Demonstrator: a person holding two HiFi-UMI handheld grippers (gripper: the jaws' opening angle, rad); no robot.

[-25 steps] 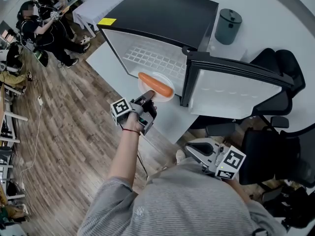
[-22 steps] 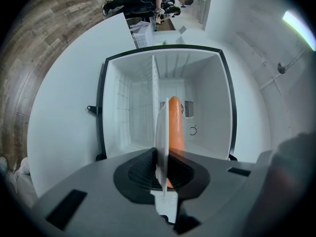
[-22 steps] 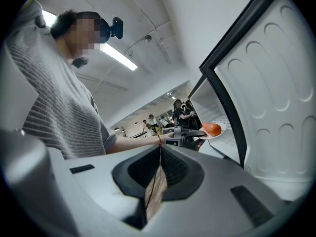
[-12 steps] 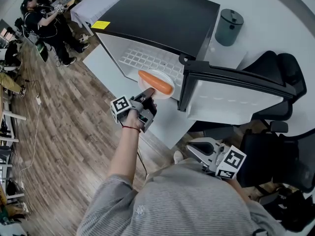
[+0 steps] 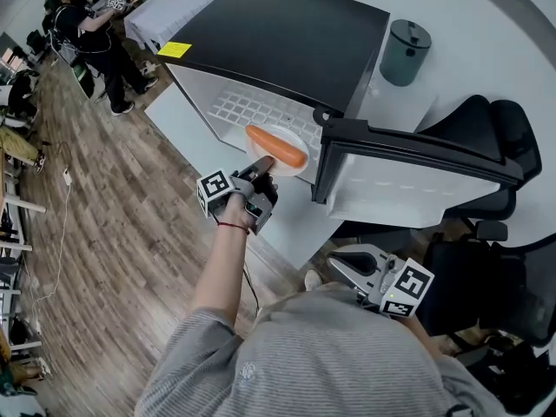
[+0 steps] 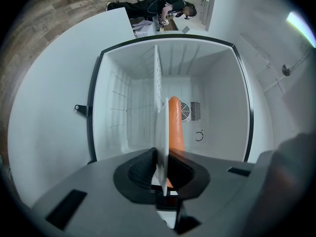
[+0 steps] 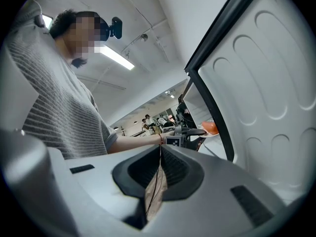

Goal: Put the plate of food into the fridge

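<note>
A white plate (image 5: 294,170) bearing a long orange piece of food (image 5: 276,147) hangs at the mouth of the open white fridge (image 5: 287,33), level with its wire shelf. My left gripper (image 5: 263,165) is shut on the plate's near rim. In the left gripper view the plate (image 6: 160,132) stands edge-on between the pads, the orange food (image 6: 175,122) on its right, the empty fridge compartment (image 6: 128,112) behind. My right gripper (image 5: 340,263) stays low by the person's body, shut with nothing in it, its pads meeting (image 7: 161,154).
The fridge door (image 5: 417,168) stands open to the right, its inner panel (image 7: 276,83) close to the right gripper. A dark green bin (image 5: 404,49) sits on the white table behind. Black office chairs (image 5: 486,268) crowd the right. People (image 5: 87,33) stand far left on wooden floor.
The left gripper has carried the plate a little closer to the fridge opening. The right gripper stays in much the same spot beside the person's body.
</note>
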